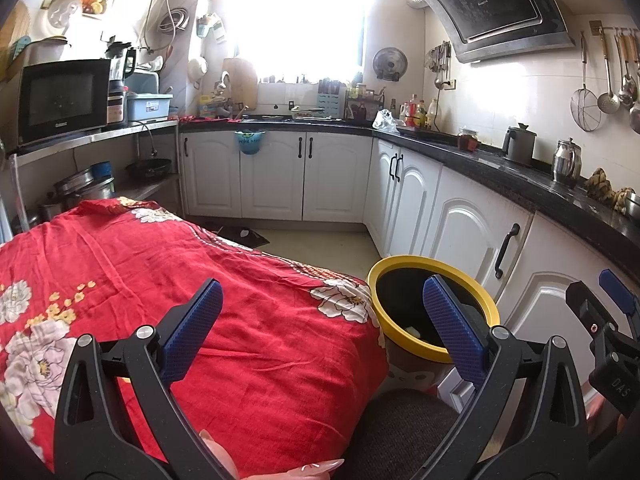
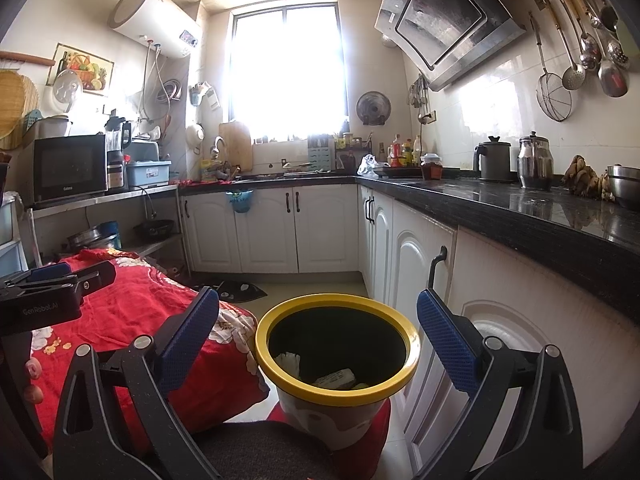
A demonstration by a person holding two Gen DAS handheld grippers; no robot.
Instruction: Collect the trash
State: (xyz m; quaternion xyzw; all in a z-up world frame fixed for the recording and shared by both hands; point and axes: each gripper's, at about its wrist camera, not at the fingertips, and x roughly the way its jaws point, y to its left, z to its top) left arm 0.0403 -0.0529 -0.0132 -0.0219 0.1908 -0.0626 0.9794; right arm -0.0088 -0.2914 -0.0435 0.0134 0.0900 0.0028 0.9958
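The trash bin, yellow-rimmed with a black inside and a pale patterned body, stands on the floor between the red cloth and the white cupboards. Inside the bin lie a few pale scraps: a crumpled white piece against the wall on the cloth side and a flat grey-white piece near the front wall. A dark mat lies in front of the bin, and a bit of red fabric shows under its base.

The right gripper hangs just above and in front of the bin, its blue fingers spread wide to either side of the rim, holding nothing. The left gripper hovers over the corner of the red flowered cloth beside the bin, its fingers likewise released and empty; one of them overlaps the bin's rim in the left wrist view. Fingertips of a hand show at the lower edge of that view.

Beyond the bin, the black bench runs along the cupboards and carries a grey kettle, a metal pot, a jar and a bunch of browning bananas. Ladles and a strainer hang on the wall above the bench.
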